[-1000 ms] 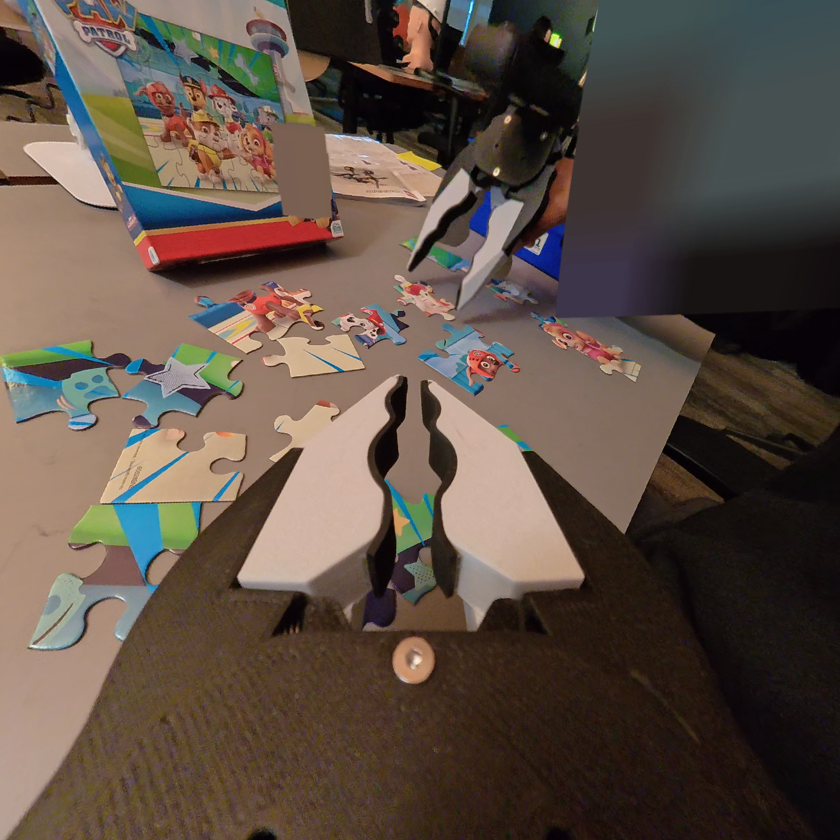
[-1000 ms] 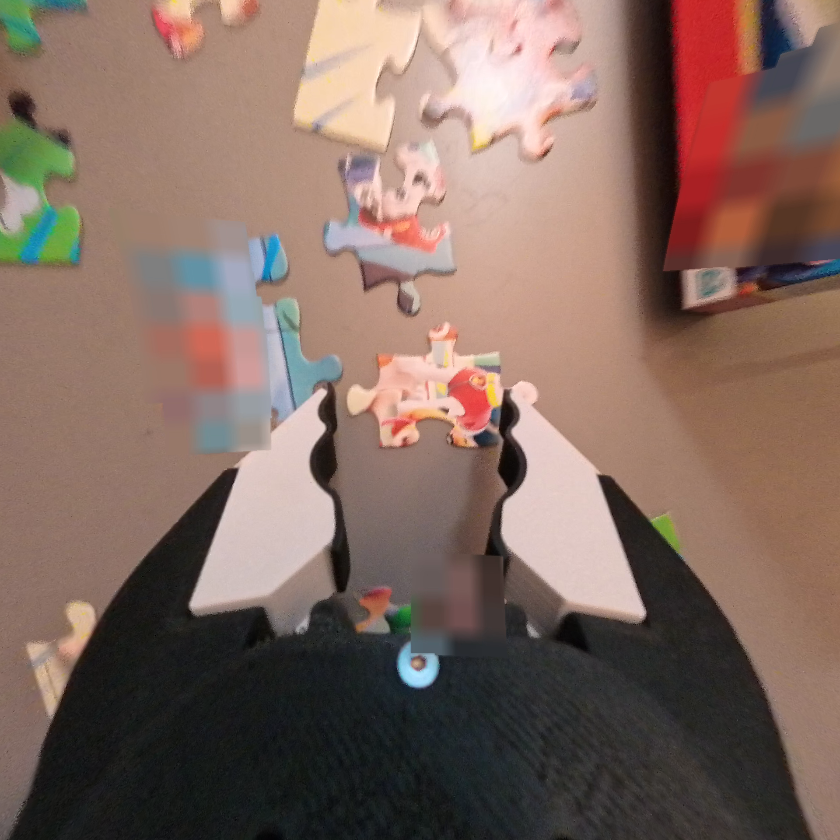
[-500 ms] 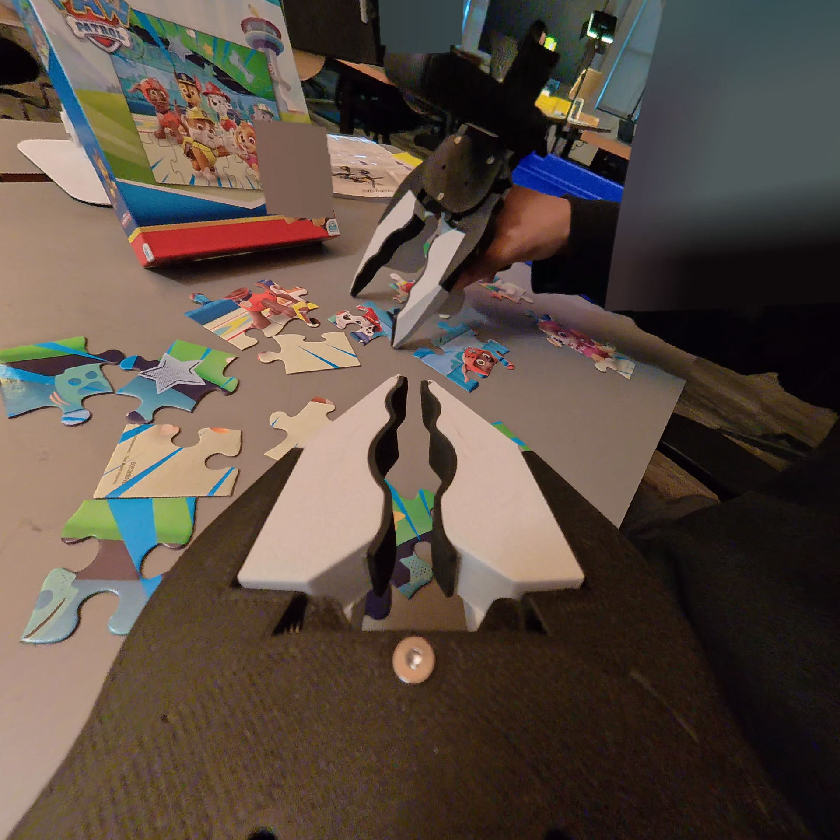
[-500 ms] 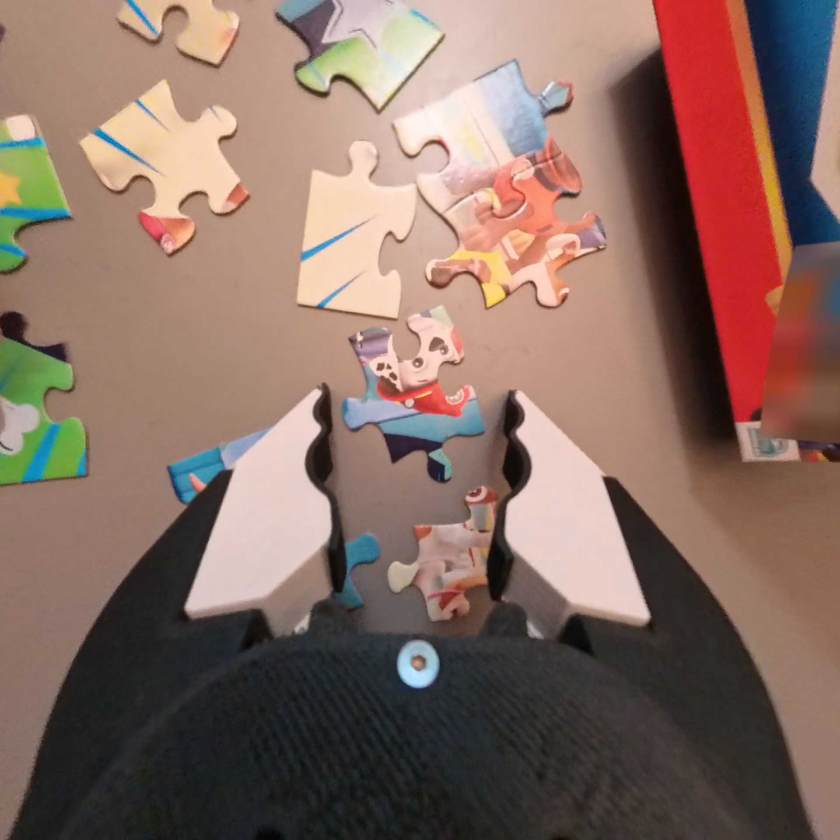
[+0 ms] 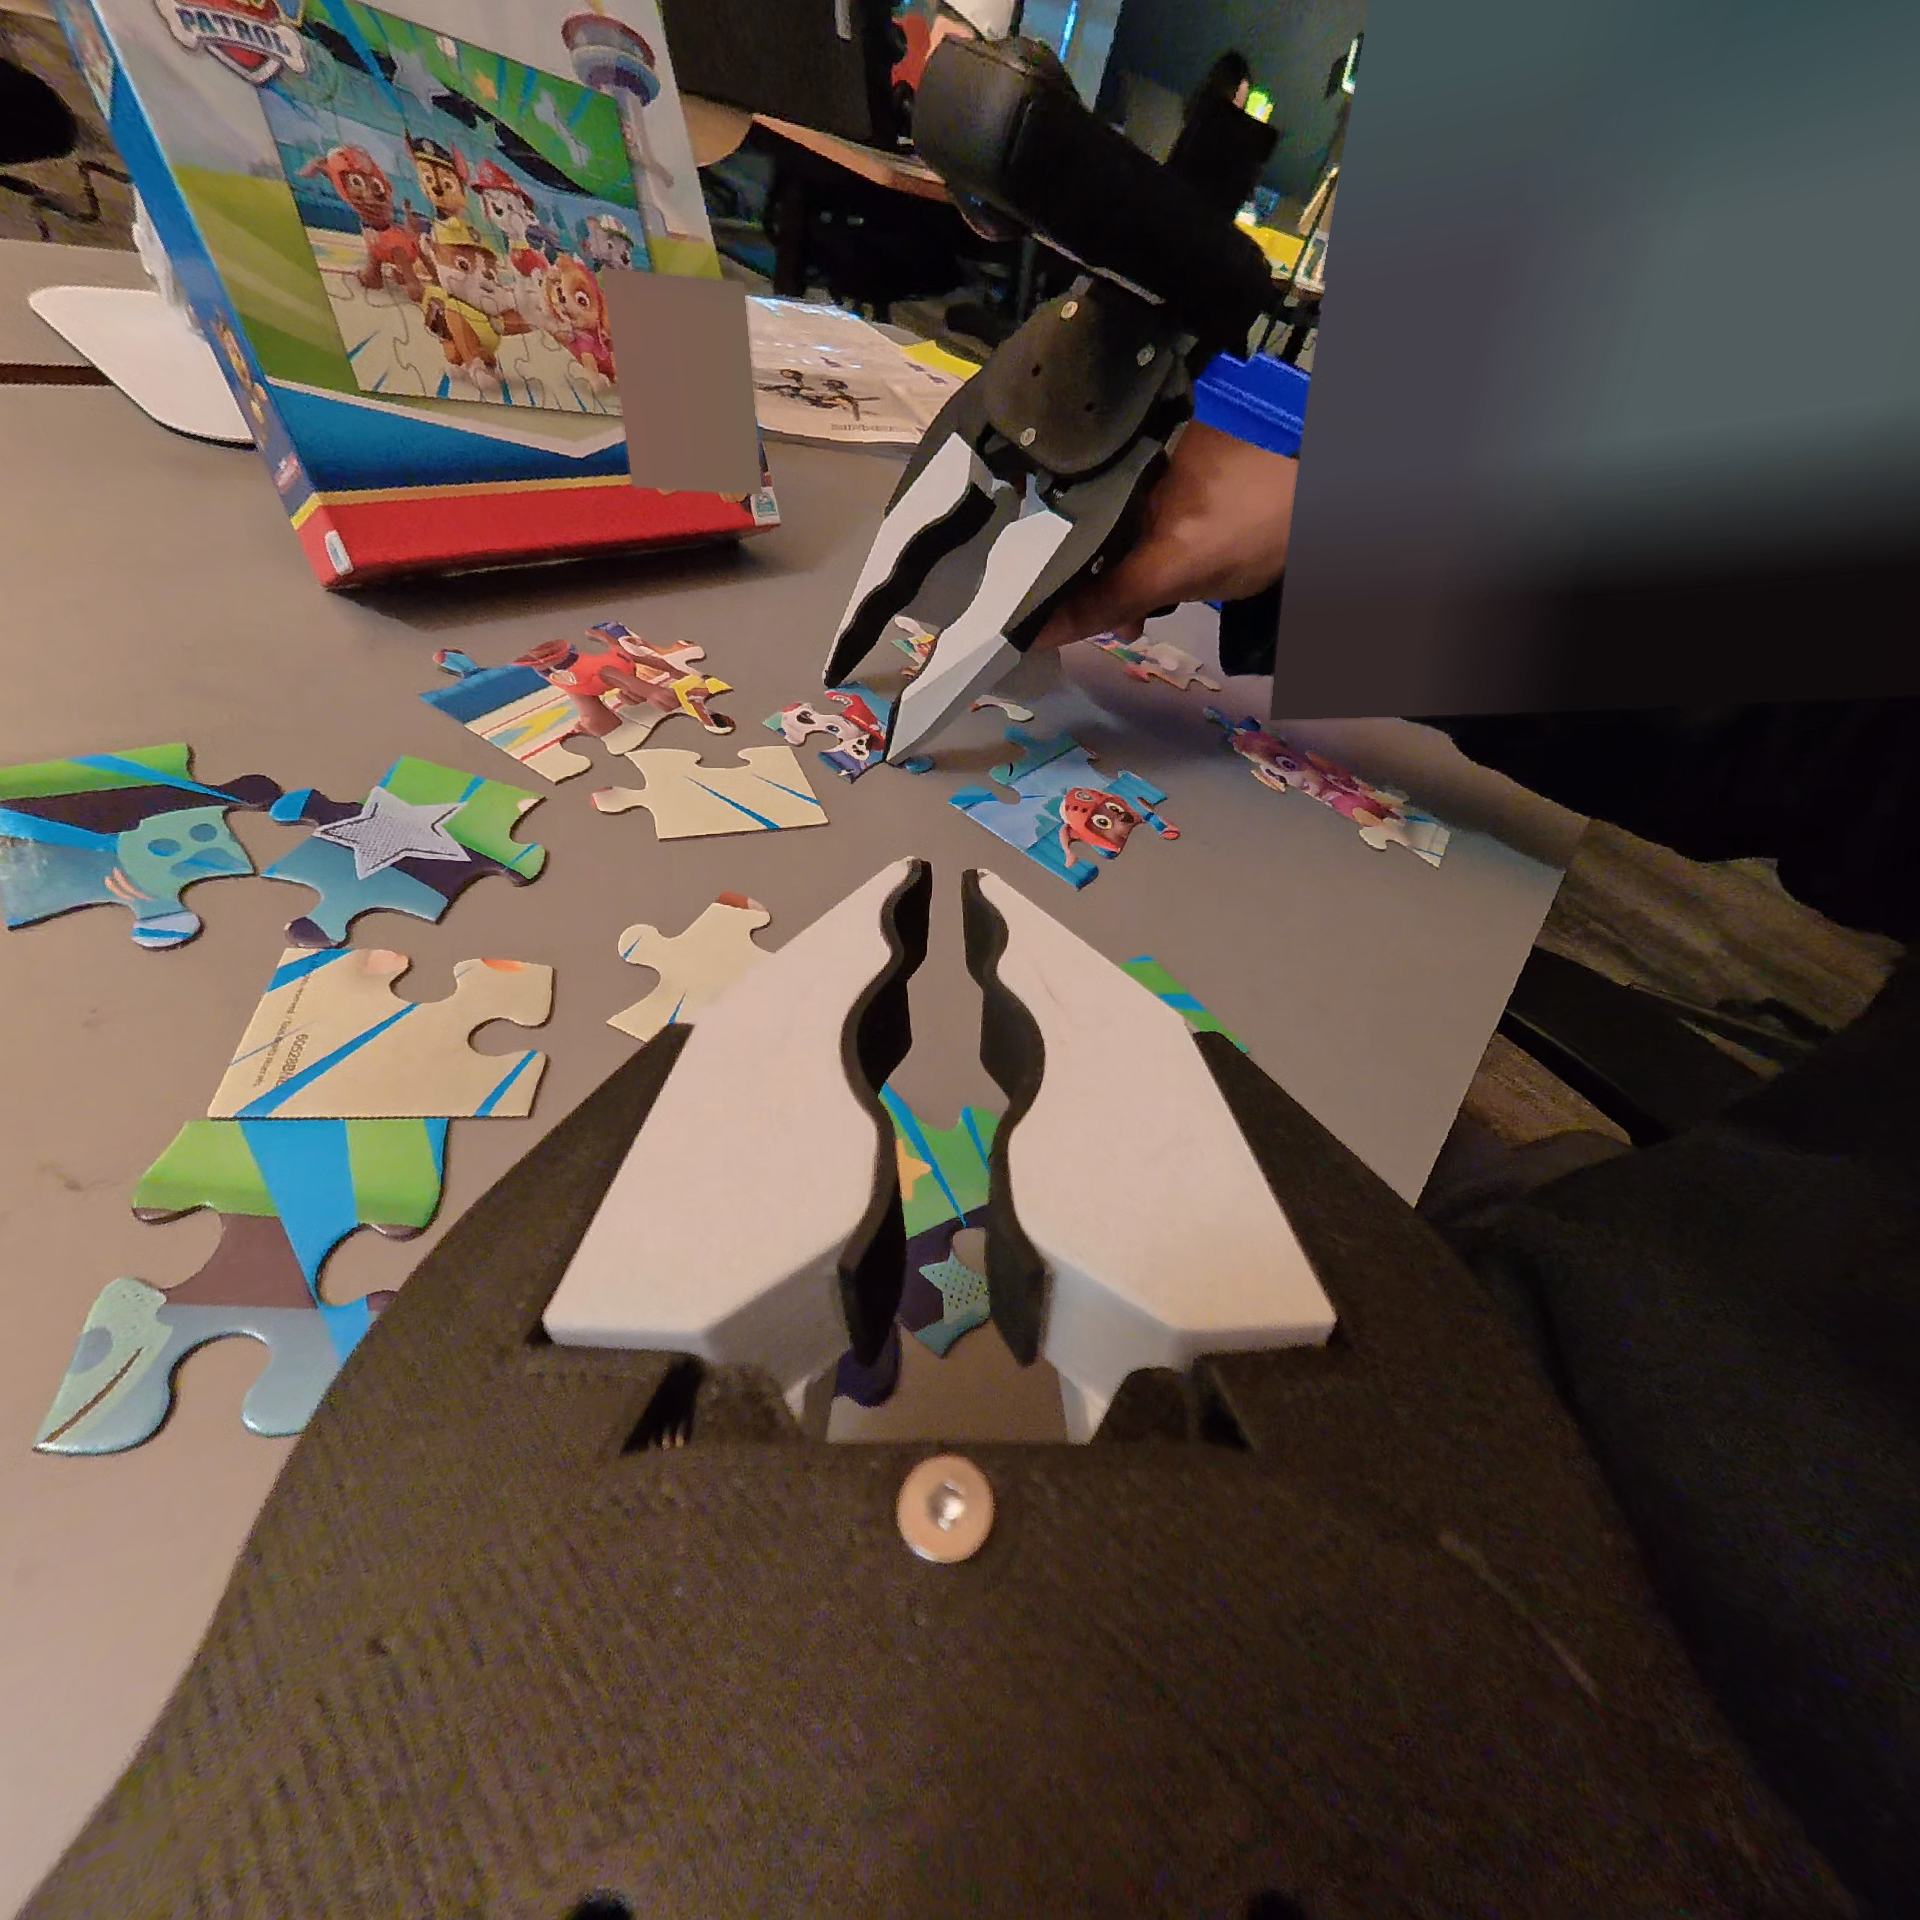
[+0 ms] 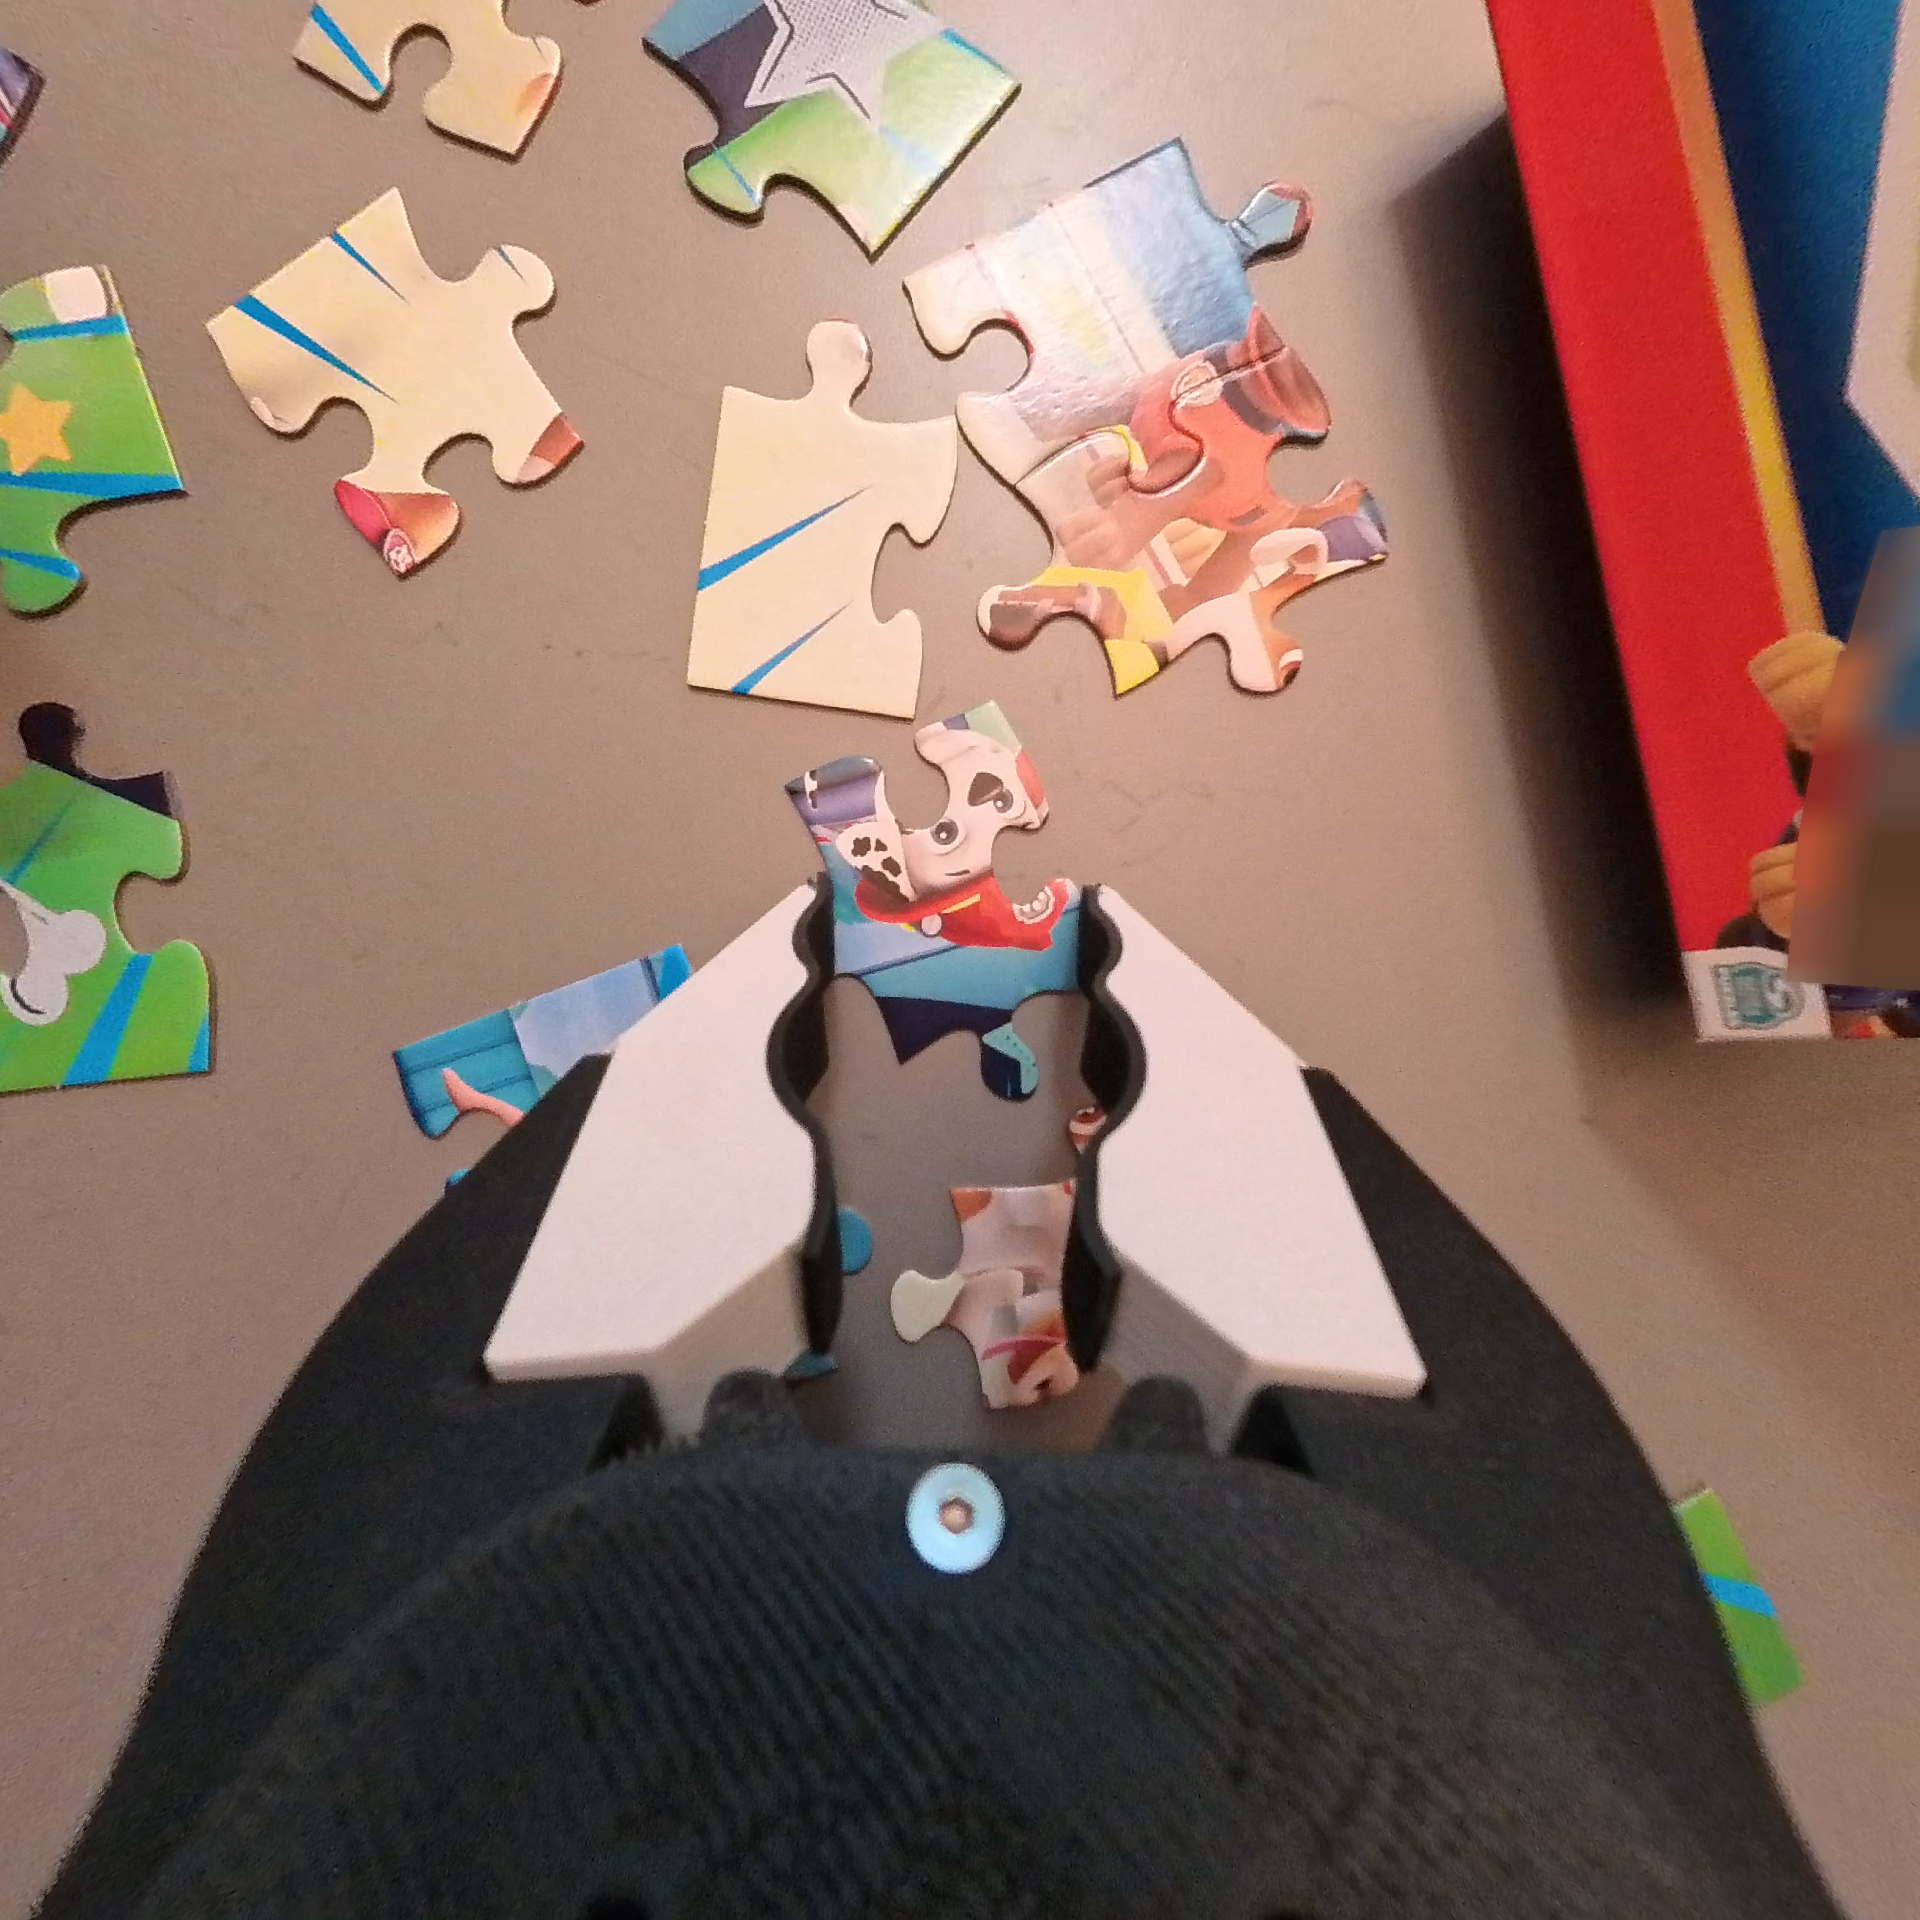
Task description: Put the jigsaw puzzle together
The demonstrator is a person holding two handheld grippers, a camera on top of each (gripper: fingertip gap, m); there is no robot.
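Note:
My right gripper [image 6: 948, 904] points down at the grey table [image 6: 520, 810]. Its two pads press on the left and right edges of a small puzzle piece with a dalmatian pup in a red hat [image 6: 935, 862]. The left wrist view shows the same gripper [image 5: 865, 717] with its tips on that piece [image 5: 821, 727] at table level, and a hand behind it. My left gripper [image 5: 940, 873] hovers low over the near part of the table. Its fingers are closed to a thin slit with nothing between them. A green and blue piece [image 5: 935, 1174] lies under it.
Several loose pieces lie around: a cream piece with blue streaks [image 6: 821, 551], a joined pair with a brown pup [image 6: 1153, 457], a star piece [image 5: 405, 831], a blue piece with a red-helmeted pup [image 5: 1070, 816]. The puzzle box [image 5: 468, 312] stands at the back left. The table edge [image 5: 1496, 1039] is at the right. Spacing between my two grippers at the tips: around 20 cm.
My right gripper moved forward from a pale pup piece to the dalmatian piece and its jaws closed onto it. The left gripper stayed still and shut.

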